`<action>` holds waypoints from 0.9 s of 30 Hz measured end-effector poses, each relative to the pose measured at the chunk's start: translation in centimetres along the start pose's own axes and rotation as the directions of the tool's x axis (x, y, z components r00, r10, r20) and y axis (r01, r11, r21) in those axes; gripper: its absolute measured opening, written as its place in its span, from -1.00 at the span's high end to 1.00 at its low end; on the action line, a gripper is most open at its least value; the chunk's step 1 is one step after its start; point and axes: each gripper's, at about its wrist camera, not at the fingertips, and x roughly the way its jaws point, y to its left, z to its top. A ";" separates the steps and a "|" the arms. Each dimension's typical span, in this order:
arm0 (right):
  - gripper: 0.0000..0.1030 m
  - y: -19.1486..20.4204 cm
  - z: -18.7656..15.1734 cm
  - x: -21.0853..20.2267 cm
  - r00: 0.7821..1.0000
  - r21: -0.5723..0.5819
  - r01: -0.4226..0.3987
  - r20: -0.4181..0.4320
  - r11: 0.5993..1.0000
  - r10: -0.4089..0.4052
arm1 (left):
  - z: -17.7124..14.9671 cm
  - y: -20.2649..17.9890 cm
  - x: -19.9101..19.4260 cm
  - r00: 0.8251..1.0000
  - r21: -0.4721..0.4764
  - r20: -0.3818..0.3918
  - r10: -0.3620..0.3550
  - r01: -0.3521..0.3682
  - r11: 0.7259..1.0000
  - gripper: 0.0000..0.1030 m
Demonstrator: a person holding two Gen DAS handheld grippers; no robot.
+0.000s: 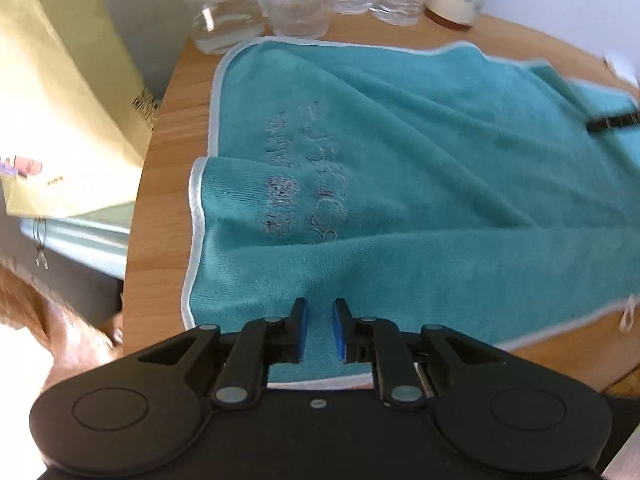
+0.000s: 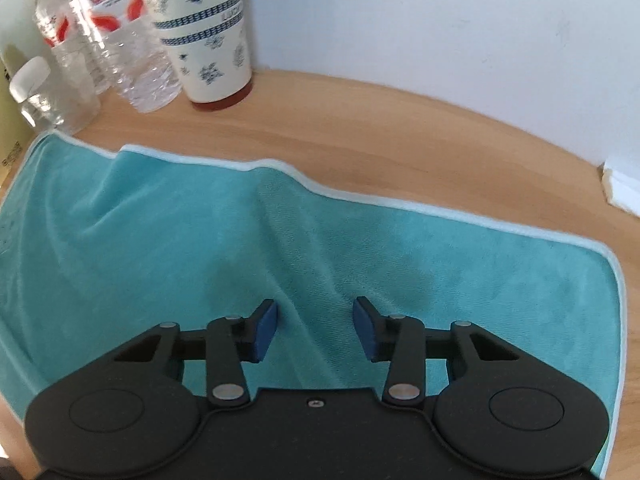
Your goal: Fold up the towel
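One teal towel (image 1: 420, 152) with a pale trimmed edge is seen spread over a round wooden counter (image 1: 172, 128), rumpled into several long creases, and embroidered lettering is carried near its left end. In the left wrist view a fold of the near edge is seen between the two blue pads of the left gripper (image 1: 320, 330), whose jaws are set a narrow gap apart; whether the cloth is actually pinched cannot be told. In the right wrist view the right gripper (image 2: 316, 330) is held over the same towel (image 2: 280, 248), its jaws spread wide with only flat cloth lying between the two pads. A black tip of the right gripper (image 1: 612, 123) is also caught at the right border of the left view, above the towel. Along the far rim of the counter (image 2: 380, 120), against a white wall, containers are grouped: two clear water bottles with red labels (image 2: 120, 40), one floral-printed tumbler (image 2: 208, 36) with a dark red base, one clear plastic cup (image 1: 298, 4), and one clear jar with a white cap (image 1: 218, 12). One white object (image 2: 624, 188) is seen at the counter's right edge. One yellow paper bag (image 1: 68, 100) is seen beside the counter on the left.
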 end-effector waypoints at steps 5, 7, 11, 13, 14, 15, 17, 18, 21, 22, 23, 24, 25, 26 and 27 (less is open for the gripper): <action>-0.02 -1.8 1.0 0.4 0.999 0.030 0.049 -0.007 0.998 -0.049 | -0.7 -0.1 -0.2 0.998 0.003 -0.053 0.027 -0.027 1.000 0.72; -0.11 -3.0 1.3 0.5 0.998 0.042 0.070 -0.009 0.997 -0.069 | -0.9 -0.1 -0.3 0.997 0.013 -0.068 0.036 -0.035 0.999 0.72; -0.16 -4.3 1.9 0.7 0.995 0.044 0.103 -0.011 0.994 -0.102 | -0.7 0.1 -0.5 0.995 0.007 -0.100 0.031 -0.031 1.000 0.72; -0.14 -5.0 2.3 0.8 0.991 0.049 0.134 -0.007 0.990 -0.134 | -0.3 0.3 -0.8 0.993 0.001 -0.112 0.025 -0.025 1.000 0.72; -0.13 -5.2 2.5 0.9 0.991 0.055 0.137 -0.014 0.989 -0.136 | -0.2 0.4 -0.9 0.993 -0.001 -0.119 0.021 -0.022 1.000 0.72; -0.11 -5.4 2.6 0.9 0.992 0.060 0.127 -0.023 0.990 -0.126 | 0.0 0.5 -1.0 0.992 -0.004 -0.125 0.018 -0.019 1.000 0.72; -0.11 -5.2 2.4 0.0 0.991 0.030 0.134 -0.018 0.991 -0.133 | 0.4 0.7 -1.3 0.991 -0.010 -0.135 0.011 -0.012 1.000 0.72; -0.11 -5.4 2.0 -0.8 0.989 0.025 0.146 -0.006 0.989 -0.146 | 1.1 1.2 -2.1 0.995 -0.026 -0.098 -0.001 -0.002 1.000 0.71; -0.11 -6.0 0.8 -2.2 0.993 0.066 0.121 -0.007 0.990 -0.121 | 3.2 2.5 -4.0 1.000 -0.066 -0.003 -0.023 0.023 0.998 0.42; -0.11 -6.5 -0.4 -3.3 0.995 0.088 0.102 -0.005 0.991 -0.102 | 3.8 2.8 -4.2 1.000 -0.077 0.019 -0.023 0.024 0.997 0.38; -0.11 -6.9 -1.6 -4.2 0.996 0.102 0.091 -0.006 0.991 -0.091 | 5.0 3.2 -4.2 0.999 -0.079 0.054 -0.003 0.007 0.997 0.38; -0.11 -7.2 -2.4 -4.7 0.996 0.110 0.092 -0.012 0.990 -0.092 | 5.7 3.3 -3.9 0.997 -0.076 0.071 0.010 -0.004 0.997 0.38; -0.11 -7.5 -3.7 -5.2 0.994 0.123 0.106 -0.023 0.987 -0.104 | 6.4 3.4 -3.6 0.996 -0.073 0.089 0.022 -0.015 0.997 0.38; -0.11 -7.8 -4.8 -5.5 0.992 0.137 0.123 -0.035 0.983 -0.120 | 7.7 3.6 -3.0 0.991 -0.074 0.125 0.038 -0.029 0.997 0.38; -0.11 -8.3 -5.9 -5.6 0.991 0.164 0.133 -0.049 0.977 -0.127 | 8.7 3.6 -2.2 0.988 -0.077 0.144 0.052 -0.041 0.996 0.38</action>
